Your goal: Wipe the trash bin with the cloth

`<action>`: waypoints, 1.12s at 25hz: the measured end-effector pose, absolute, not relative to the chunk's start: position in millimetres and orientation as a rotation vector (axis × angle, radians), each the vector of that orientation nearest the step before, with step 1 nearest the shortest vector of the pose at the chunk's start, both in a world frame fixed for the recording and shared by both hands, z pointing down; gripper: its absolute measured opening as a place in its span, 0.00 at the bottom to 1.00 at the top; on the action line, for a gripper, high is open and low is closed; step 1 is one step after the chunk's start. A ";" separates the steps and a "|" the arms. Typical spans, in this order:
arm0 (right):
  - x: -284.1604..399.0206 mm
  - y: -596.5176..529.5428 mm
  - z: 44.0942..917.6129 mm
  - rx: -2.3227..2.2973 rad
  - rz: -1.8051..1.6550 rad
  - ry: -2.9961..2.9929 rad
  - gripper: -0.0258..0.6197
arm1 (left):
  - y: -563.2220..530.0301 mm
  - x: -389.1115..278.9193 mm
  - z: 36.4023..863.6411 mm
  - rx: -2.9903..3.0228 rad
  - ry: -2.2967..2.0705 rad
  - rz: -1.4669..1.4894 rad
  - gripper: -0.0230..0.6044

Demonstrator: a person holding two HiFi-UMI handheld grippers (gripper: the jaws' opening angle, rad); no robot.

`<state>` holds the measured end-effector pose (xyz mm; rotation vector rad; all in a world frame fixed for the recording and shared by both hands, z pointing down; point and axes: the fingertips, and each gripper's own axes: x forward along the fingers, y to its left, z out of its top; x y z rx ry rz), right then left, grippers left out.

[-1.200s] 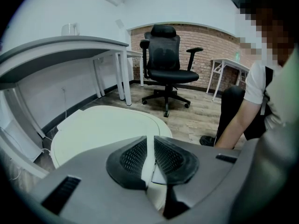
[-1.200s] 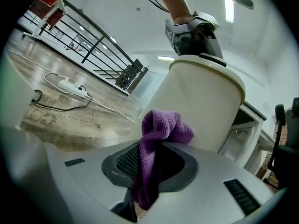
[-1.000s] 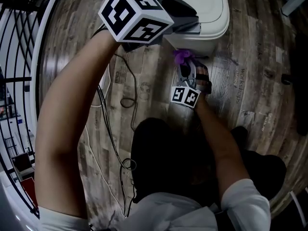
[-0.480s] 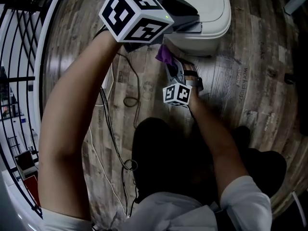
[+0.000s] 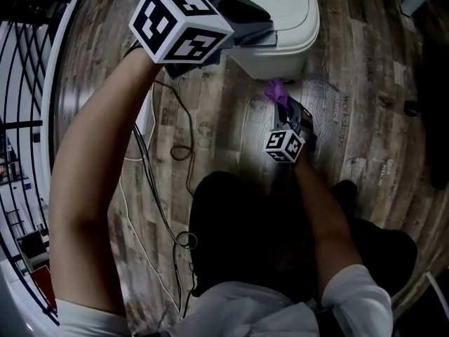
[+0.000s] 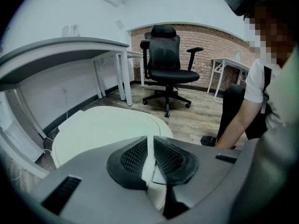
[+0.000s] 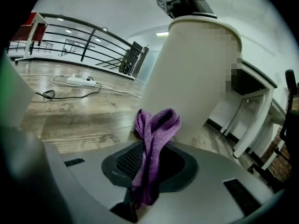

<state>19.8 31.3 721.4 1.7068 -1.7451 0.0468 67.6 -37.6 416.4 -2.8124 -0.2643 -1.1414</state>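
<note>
The white trash bin (image 5: pixel 270 20) stands on the wood floor at the top of the head view. My left gripper (image 5: pixel 263 35) rests on its lid (image 6: pixel 103 129), shut, with the lid's pale edge pinched between the pads. Lower down, my right gripper (image 5: pixel 284 102) is shut on a purple cloth (image 5: pixel 276 90), held beside the foot of the bin's front wall. In the right gripper view the cloth (image 7: pixel 154 134) bunches up out of the jaws right in front of the bin's wall (image 7: pixel 187 69); whether it touches I cannot tell.
Cables (image 5: pixel 165 153) trail over the floor at the left, with a power strip (image 7: pixel 81 81) and a black railing (image 5: pixel 21 118) beyond. An office chair (image 6: pixel 166 73) and white desks (image 6: pixel 70 50) stand behind the bin. My legs fill the lower middle.
The right gripper with the cloth swung left along the bin's base, then back to the right and lower. The left gripper stayed on the lid.
</note>
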 end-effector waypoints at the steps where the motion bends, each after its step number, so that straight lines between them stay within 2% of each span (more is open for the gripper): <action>1: 30.2 34.4 723.3 1.728 0.067 -1.719 0.17 | -37.9 67.8 416.2 -2.813 -0.264 -1.142 0.11; 16: 154.4 33.8 732.6 2.081 0.356 -1.382 0.17 | -36.4 70.5 415.4 -2.822 -0.247 -1.131 0.11; 28: 93.1 3.0 762.6 1.929 0.342 -1.478 0.17 | -37.8 70.2 416.3 -2.832 -0.251 -1.132 0.10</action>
